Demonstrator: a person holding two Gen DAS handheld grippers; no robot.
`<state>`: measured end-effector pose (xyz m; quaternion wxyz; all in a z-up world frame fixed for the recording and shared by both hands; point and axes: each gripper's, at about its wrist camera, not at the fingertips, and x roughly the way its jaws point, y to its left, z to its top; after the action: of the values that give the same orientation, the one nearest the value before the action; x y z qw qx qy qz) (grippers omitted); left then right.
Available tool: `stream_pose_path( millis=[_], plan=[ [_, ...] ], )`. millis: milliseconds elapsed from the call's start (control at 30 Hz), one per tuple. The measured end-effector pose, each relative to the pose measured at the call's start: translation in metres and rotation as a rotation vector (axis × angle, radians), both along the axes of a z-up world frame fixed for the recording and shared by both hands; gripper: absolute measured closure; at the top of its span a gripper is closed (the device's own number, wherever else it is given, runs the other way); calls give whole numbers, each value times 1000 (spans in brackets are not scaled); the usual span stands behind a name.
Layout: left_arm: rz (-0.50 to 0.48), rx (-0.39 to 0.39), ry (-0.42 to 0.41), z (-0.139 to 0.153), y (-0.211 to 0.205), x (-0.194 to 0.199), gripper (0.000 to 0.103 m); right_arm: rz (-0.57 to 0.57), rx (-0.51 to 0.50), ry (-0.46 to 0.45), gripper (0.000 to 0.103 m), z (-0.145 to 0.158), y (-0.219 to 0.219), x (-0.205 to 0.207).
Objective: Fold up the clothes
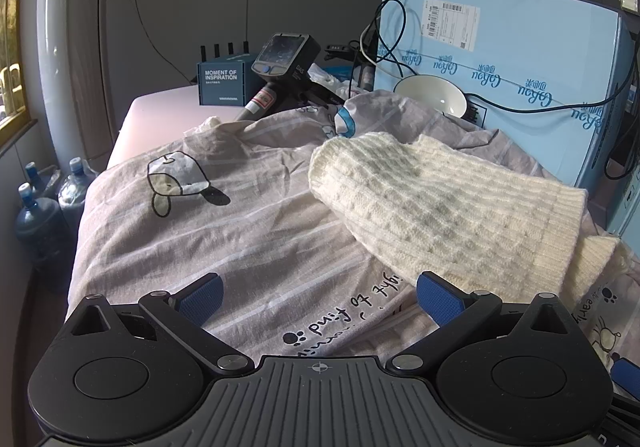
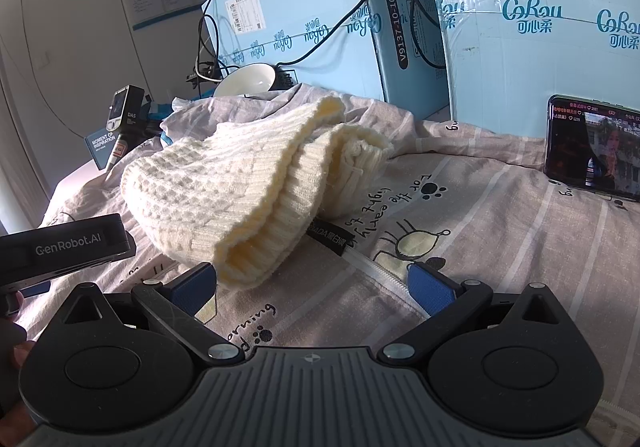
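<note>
A cream knit sweater [image 2: 240, 183] lies bunched on a printed bedsheet [image 2: 460, 247]. The right gripper [image 2: 312, 287] has wide, empty jaws just beside the ribbed hem; the left gripper [image 1: 318, 299] is likewise wide. Pinching the hem's corners should fold it evenly.

Open quilt [image 1: 248, 231] lay left of the sweater [image 1: 448, 207], giving free passage. Blue boxes [image 2: 520, 39] walled the far side, with a bowl [image 2: 248, 81] and cables [image 1: 384, 47] behind; a phone [image 2: 592, 151] blocked the right.
</note>
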<state>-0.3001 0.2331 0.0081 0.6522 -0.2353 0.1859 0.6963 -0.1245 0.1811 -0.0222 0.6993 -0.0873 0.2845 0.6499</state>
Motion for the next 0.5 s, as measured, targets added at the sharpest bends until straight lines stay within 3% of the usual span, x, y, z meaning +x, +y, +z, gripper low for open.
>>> stream_pose_path(
  millis=[500],
  plan=[
    [3, -2, -10, 0, 1, -1, 0, 3, -5, 1, 0, -1, 0, 0]
  ],
)
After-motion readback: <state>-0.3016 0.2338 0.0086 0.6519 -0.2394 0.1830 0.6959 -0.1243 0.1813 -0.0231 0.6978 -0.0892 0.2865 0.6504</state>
